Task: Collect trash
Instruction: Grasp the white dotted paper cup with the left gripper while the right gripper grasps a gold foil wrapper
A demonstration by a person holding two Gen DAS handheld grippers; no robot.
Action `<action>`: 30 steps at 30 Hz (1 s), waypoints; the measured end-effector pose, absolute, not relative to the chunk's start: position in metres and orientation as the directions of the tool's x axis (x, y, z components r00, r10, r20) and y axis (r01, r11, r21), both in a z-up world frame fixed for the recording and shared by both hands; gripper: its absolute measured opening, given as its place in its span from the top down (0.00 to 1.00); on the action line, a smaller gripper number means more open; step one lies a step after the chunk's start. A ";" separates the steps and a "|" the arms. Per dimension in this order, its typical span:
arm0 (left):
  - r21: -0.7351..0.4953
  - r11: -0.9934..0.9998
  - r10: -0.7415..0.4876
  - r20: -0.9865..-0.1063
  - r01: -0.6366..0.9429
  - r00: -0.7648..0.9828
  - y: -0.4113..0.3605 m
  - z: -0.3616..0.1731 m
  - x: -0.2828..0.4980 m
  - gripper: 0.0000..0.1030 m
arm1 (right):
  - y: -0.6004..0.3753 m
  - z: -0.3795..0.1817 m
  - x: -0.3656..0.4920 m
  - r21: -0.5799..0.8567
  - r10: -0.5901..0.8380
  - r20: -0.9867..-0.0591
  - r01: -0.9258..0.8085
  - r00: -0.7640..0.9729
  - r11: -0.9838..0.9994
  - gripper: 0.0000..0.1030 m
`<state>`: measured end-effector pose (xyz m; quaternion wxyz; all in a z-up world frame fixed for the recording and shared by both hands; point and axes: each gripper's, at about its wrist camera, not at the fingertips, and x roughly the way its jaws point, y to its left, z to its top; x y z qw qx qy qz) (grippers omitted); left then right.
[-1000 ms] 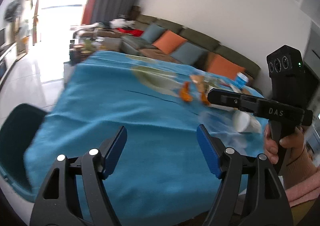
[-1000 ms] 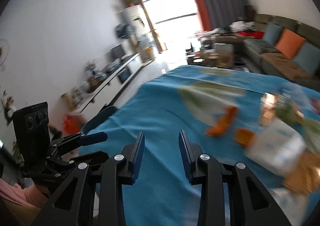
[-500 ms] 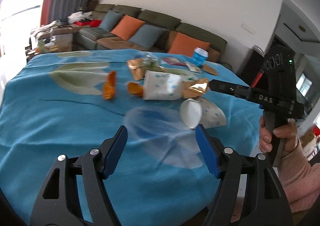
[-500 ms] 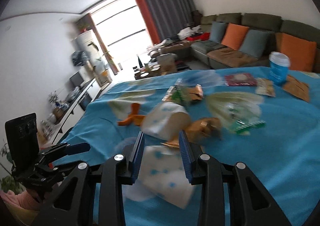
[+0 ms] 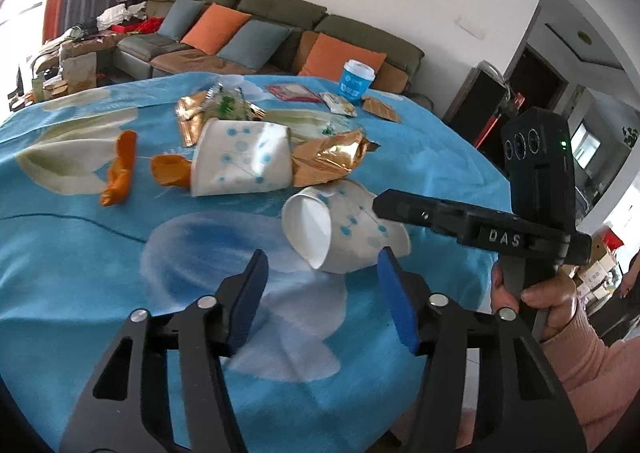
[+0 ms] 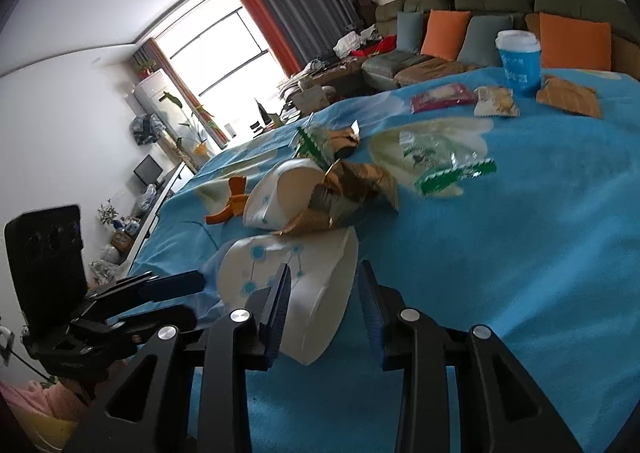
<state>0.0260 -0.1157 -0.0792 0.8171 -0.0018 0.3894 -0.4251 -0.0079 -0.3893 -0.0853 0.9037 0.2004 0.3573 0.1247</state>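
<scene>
My left gripper's (image 5: 320,293) blue-padded fingers (image 5: 248,293) are narrowing as I bring them in, with nothing between them yet; a second ago they stood wider over bare cloth. My right gripper's (image 6: 324,305) fingers (image 6: 276,313) are partly spread, as they were a second ago, and pinch nothing.

What has changed is the view: both hands have swung from the empty near-left stretch of the blue tablecloth (image 5: 80,273) onto the litter pile. I judge the search is done and the first pick is starting.

The nearest piece, a tipped white paper cup with blue dots (image 5: 344,229), lies on its side just beyond my left fingertips, mouth facing left, apart from both pads. In the right wrist view the same cup (image 6: 288,277) sits at my right fingertips; its rim seems to reach into the gap, though I cannot tell whether a pad touches it.

Farther off lie a second dotted white cup (image 5: 240,161), a crumpled gold foil wrapper (image 5: 328,161) and orange peel pieces (image 5: 120,169). An upright blue lidded cup (image 5: 356,81) stands at the far side.
</scene>
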 end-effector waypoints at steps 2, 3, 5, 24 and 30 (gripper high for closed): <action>-0.345 0.632 -0.698 -0.642 0.694 0.317 -0.123 -0.083 0.030 0.54 | -0.387 -0.086 -0.008 0.455 0.381 -0.592 -0.095 0.710 0.885 0.68; -0.351 0.631 -0.699 -0.645 0.692 0.310 -0.126 -0.084 0.031 0.55 | -0.386 -0.087 -0.008 0.460 0.387 -0.590 -0.099 0.709 0.882 0.68; -0.373 0.628 -0.701 -0.653 0.683 0.288 -0.130 -0.088 0.037 0.61 | -0.384 -0.087 -0.008 0.464 0.396 -0.586 -0.108 0.707 0.879 0.69; -0.430 0.649 -0.708 -0.644 0.628 0.291 -0.106 -0.093 0.046 0.78 | -0.364 -0.087 -0.005 0.484 0.456 -0.571 -0.169 0.683 0.859 0.70; -0.430 0.675 -0.697 -0.640 0.600 0.325 -0.080 -0.088 0.043 0.79 | -0.375 -0.085 -0.005 0.519 0.452 -0.551 -0.137 0.701 0.844 0.64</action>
